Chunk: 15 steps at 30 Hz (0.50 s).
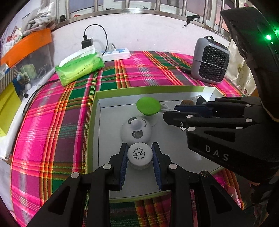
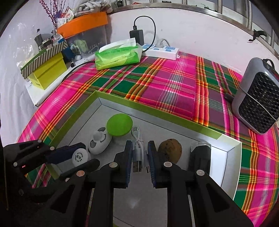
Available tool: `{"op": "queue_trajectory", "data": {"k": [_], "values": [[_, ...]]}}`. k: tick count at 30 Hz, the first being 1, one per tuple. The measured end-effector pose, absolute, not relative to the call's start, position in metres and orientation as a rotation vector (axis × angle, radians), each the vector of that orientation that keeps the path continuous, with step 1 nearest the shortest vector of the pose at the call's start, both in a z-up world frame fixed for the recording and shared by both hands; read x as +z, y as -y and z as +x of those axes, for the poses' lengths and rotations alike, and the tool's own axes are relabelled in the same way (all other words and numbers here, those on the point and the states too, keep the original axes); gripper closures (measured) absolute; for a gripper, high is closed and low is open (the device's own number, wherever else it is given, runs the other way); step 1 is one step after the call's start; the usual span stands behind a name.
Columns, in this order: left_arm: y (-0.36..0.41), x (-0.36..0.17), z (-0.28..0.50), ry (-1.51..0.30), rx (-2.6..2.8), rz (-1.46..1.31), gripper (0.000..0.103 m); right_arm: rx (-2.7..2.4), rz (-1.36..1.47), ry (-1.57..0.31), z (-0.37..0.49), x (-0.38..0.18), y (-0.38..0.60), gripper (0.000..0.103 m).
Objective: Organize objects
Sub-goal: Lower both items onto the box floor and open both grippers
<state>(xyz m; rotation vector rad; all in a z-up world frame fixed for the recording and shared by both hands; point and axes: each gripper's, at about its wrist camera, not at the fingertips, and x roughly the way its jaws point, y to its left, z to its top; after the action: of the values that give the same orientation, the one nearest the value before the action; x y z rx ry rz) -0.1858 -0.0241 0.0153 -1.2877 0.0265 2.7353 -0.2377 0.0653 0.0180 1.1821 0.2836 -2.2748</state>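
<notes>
White ball (image 1: 139, 154) gripped, cable (image 2: 139, 153) right-view only

You're in a home, a lived-in room, not a lab. The surface wears a pink-and-green plaid cloth (image 2: 167, 83) and sits against a white wall under a barred window (image 1: 122, 5). Household clutter all round: a green tissue pack (image 2: 118, 55), a white power strip (image 2: 163, 50) with a charger (image 2: 136, 35) plugged in, a small grey heater (image 1: 211, 61). At the left edge, stacked boxes (image 2: 47, 69) and an orange-lidded bin (image 2: 83, 22) — ordinary domestic storage.
</notes>
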Motion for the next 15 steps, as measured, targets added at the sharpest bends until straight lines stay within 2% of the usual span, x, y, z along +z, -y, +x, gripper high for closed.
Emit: {"op": "queue_trajectory", "data": {"k": [15], "values": [[0.0227,0.0139,-0.1861,-0.054,2.744,-1.291,0.078,-2.280,1.206,-0.297,-0.2395,0.0125,-0.0625,0.084]]}}
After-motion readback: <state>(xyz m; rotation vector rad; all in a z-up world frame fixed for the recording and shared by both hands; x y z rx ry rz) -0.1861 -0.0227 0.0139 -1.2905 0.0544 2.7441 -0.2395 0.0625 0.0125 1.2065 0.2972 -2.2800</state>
